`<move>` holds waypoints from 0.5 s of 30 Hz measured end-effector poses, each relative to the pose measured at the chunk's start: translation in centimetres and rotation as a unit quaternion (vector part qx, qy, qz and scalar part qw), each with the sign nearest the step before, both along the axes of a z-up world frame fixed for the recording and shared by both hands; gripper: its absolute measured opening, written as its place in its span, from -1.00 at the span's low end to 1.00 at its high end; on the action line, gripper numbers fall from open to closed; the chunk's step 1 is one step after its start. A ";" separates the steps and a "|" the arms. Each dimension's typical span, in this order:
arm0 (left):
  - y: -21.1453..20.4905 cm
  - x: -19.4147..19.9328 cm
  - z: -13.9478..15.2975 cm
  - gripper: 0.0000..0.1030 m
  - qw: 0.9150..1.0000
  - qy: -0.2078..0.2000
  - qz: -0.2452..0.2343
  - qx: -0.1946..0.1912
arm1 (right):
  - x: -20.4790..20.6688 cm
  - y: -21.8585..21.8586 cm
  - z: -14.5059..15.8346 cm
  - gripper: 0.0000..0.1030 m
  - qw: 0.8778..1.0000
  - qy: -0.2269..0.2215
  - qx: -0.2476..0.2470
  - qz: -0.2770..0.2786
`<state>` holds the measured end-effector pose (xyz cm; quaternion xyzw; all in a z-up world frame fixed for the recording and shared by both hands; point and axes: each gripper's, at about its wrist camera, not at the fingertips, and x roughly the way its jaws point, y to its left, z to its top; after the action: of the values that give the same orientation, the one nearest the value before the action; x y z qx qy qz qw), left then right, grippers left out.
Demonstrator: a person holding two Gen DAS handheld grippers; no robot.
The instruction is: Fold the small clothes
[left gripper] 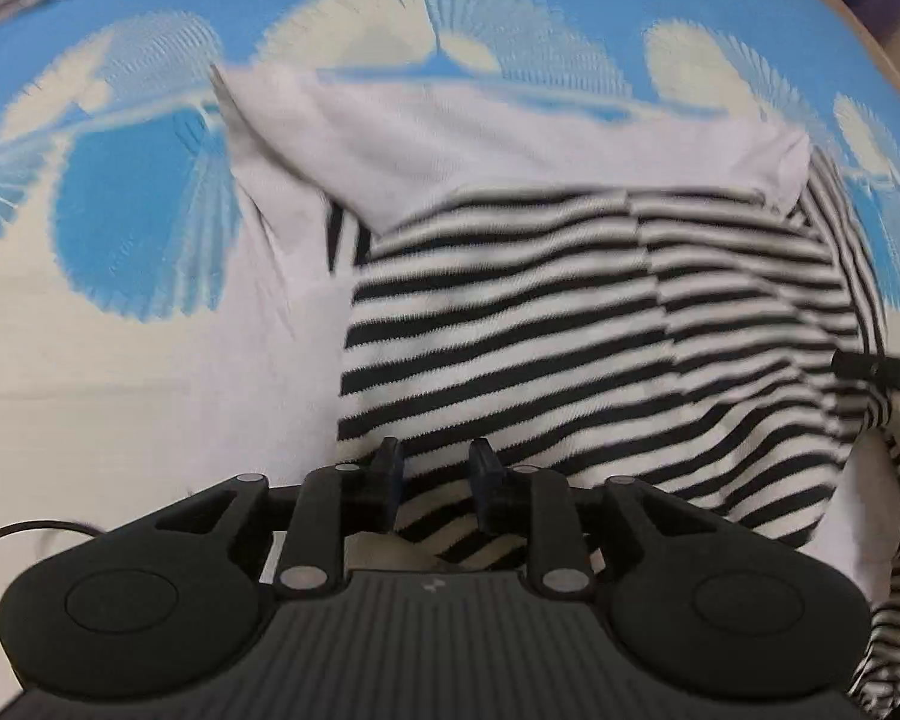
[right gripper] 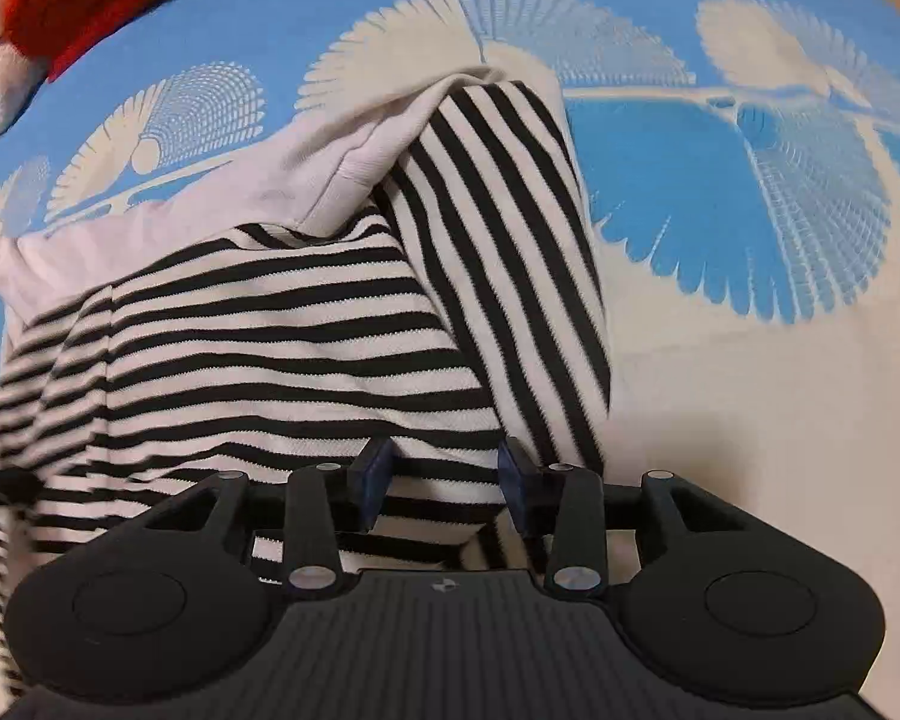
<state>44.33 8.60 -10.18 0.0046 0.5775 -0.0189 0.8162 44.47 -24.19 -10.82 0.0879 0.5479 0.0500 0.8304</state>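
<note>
Striped black-and-white garment (right gripper: 282, 336) is lying just above the right gripper (right gripper: 444, 480), its long axis running toward the frame's left. Both grippers, the left gripper (left gripper: 435, 480) too, are standing part-open, pads astride the near hem, gripping nothing.

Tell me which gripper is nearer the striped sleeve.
Right. The right gripper hovers at the near end of the sleeve, which lies just beside its fingers. The left gripper sits across the shirt body, near the opposite edge.
</note>
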 end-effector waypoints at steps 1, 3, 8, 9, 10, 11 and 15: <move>-0.4 -0.5 1.5 -0.14 1.000 -0.028 0.001 0.007 | -0.2 0.2 0.6 -0.20 1.000 -0.011 -0.007 0.004; -1.4 -1.7 3.9 0.08 0.996 -0.084 -0.004 0.018 | -1.3 0.4 2.3 -0.20 0.998 -0.061 -0.001 0.004; -2.4 -5.5 8.8 0.11 0.980 -0.194 0.004 0.046 | -6.0 0.8 7.2 -0.20 0.982 -0.189 0.013 -0.005; -2.5 -6.4 9.8 0.13 0.978 -0.205 0.008 0.037 | -7.0 0.8 8.1 -0.20 0.980 -0.199 0.025 -0.010; -2.5 -7.4 10.6 0.13 0.976 -0.214 0.014 0.029 | -7.8 0.4 8.9 -0.20 0.978 -0.205 0.035 -0.016; -2.2 -8.5 11.6 0.13 0.974 -0.222 0.020 0.025 | -9.0 0.2 9.7 -0.20 0.976 -0.211 0.045 -0.019; -1.6 -13.6 15.4 0.27 0.963 -0.265 0.043 0.032 | -13.7 -0.8 13.3 -0.20 0.963 -0.261 0.059 -0.024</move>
<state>30.70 6.97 5.19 0.0110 0.3404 0.0368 0.9395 30.73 -24.99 2.44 0.1338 0.3059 0.0830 0.9390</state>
